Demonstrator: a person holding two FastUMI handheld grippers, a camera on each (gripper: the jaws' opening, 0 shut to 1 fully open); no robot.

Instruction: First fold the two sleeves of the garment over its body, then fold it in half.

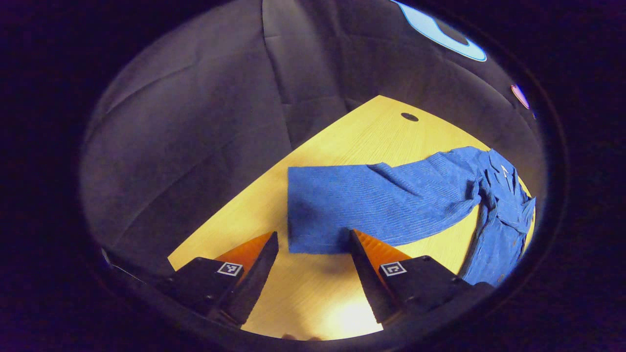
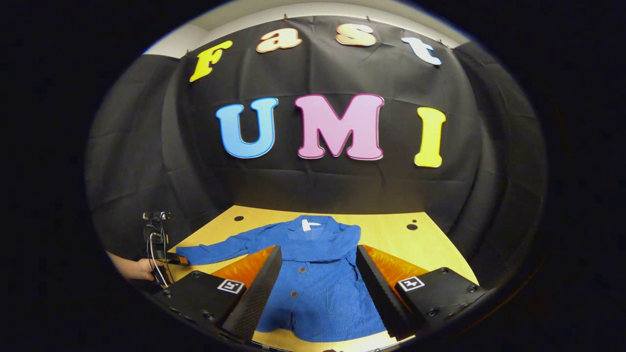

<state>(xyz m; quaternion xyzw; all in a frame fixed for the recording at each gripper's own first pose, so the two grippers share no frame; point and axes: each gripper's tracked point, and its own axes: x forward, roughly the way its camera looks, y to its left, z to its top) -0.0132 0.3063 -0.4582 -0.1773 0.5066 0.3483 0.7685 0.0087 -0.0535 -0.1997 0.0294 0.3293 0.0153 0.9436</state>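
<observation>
Fingers of the left gripper are standing apart, holding nothing, with the cuff of the blue ribbed button-front garment's outstretched sleeve lying just ahead between them on the yellow wooden table. The right gripper is likewise gaping, hanging over the garment's buttoned body.

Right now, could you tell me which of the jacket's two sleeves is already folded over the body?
The sleeve on the right of the right gripper view lies folded over the jacket. The other sleeve stretches flat across the table, its cuff by the left gripper.
</observation>
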